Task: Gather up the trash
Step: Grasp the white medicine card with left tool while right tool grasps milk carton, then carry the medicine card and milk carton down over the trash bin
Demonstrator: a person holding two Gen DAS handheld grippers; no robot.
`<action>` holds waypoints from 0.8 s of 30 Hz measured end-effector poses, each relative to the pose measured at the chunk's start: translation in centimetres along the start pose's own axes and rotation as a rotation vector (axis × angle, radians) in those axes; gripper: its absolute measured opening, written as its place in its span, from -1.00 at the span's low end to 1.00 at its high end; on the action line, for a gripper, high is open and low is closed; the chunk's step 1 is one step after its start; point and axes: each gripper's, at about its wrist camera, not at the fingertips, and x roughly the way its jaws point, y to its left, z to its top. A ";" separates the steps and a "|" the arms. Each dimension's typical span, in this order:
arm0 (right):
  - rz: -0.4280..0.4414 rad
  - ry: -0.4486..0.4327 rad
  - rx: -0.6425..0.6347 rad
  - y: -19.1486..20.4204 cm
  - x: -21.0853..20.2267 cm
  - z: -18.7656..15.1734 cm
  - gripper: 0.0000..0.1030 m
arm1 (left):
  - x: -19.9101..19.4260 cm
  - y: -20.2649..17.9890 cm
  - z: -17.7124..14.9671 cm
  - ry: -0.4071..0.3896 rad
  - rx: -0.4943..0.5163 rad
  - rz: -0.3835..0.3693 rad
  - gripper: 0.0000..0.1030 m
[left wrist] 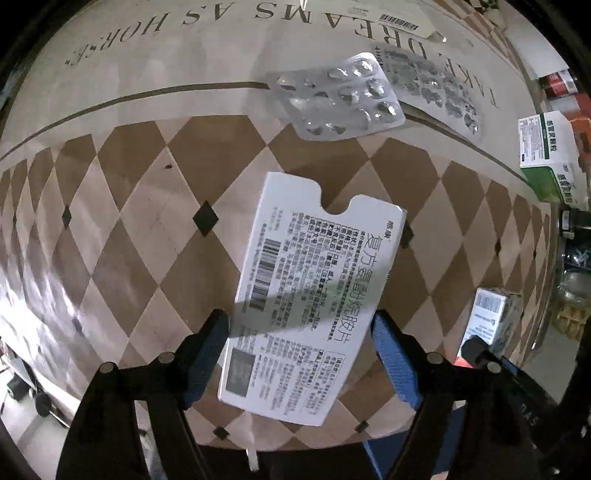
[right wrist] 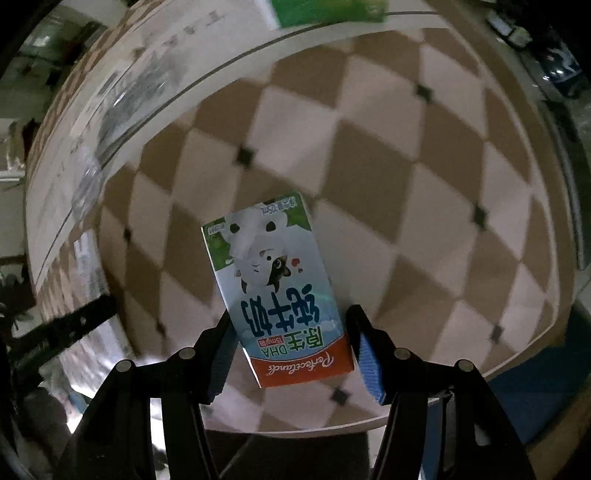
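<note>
In the left wrist view my left gripper [left wrist: 301,334] is closed on a flat white medicine box [left wrist: 310,295] printed with a barcode and Chinese text, both blue pads [left wrist: 393,354] touching its long edges above the checkered tablecloth [left wrist: 140,206]. In the right wrist view my right gripper [right wrist: 290,343] is shut on a small milk carton [right wrist: 277,291] with a cartoon animal and an orange band, held above the cloth. That carton also shows in the left wrist view [left wrist: 493,317]. Two empty silver blister packs lie farther back, one [left wrist: 341,96] partly over the other [left wrist: 432,86].
A green and white medicine box [left wrist: 550,155] stands near the table's right edge and shows blurred in the right wrist view [right wrist: 328,11]. A barcode label [left wrist: 400,22] lies at the far side. Cluttered shelves are beyond the table's right edge.
</note>
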 end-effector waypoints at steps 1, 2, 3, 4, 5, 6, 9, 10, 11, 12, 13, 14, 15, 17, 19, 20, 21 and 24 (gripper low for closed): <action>-0.024 0.003 -0.010 0.6 0.2 0.1 0.20 | 0.5 0.1 -0.6 0.005 0.041 0.023 0.51; -0.030 0.005 -0.015 0.9 0.3 0.1 0.27 | 0.7 -0.8 -0.6 -0.002 0.096 0.061 0.53; -0.029 0.008 -0.018 1.3 0.4 0.2 0.32 | 1.1 -1.4 -0.7 0.000 0.147 0.101 0.54; -0.032 0.008 -0.020 1.6 0.5 0.4 0.32 | 1.5 -2.9 -1.1 0.001 0.210 0.158 0.56; -0.039 0.008 -0.022 1.9 0.6 0.4 0.32 | 1.3 -4.0 -1.4 -0.041 0.254 0.190 0.53; -0.051 0.006 -0.030 2.3 0.7 0.4 0.32 | 1.1 -5.1 -1.6 -0.073 0.293 0.207 0.53; -0.086 -0.014 -0.044 3.4 0.9 0.3 0.32 | 0.9 -6.8 -2.2 -0.087 0.303 0.186 0.36; -0.095 -0.025 -0.044 3.7 0.9 0.2 0.31 | 0.8 -7.2 -2.5 -0.095 0.308 0.187 0.36; -0.110 -0.042 -0.040 3.9 1.0 -0.4 0.24 | 0.7 -7.5 -2.6 -0.104 0.314 0.187 0.35; -0.132 -0.059 -0.035 4.2 1.1 -0.9 0.09 | 0.6 -7.6 -2.7 -0.110 0.318 0.191 0.35; -0.152 -0.076 -0.034 4.5 1.0 -1.3 0.10 | 0.3 -7.7 -3.0 -0.124 0.321 0.200 0.35; -0.155 -0.092 -0.038 4.8 1.0 -1.7 0.09 | -0.2 -7.3 -3.7 -0.143 0.325 0.199 0.35; -0.151 -0.105 -0.037 4.9 0.9 -2.1 0.08 | -0.6 -5.8 -5.3 -0.157 0.324 0.195 0.35; -0.135 -0.118 -0.036 5.5 0.9 -3.1 0.08 | -2.5 -4.7 -6.9 -0.205 0.321 0.186 0.35; -0.139 -0.166 -0.064 6.3 0.0 -5.2 0.08 | -4.3 -3.0 -8.3 -0.248 0.312 0.175 0.35; -0.123 -0.179 -0.070 6.4 -0.7 -6.1 0.08 | -5.2 -2.2 -9.3 -0.271 0.310 0.170 0.35; -0.094 -0.196 -0.065 6.8 -1.3 -7.2 0.08 | -6.2 -1.3 -10.3 -0.298 0.307 0.168 0.35; -0.082 -0.244 -0.096 8.8 -2.5 -10.8 0.08 | -8.9 3.4 -14.2 -0.382 0.296 0.154 0.35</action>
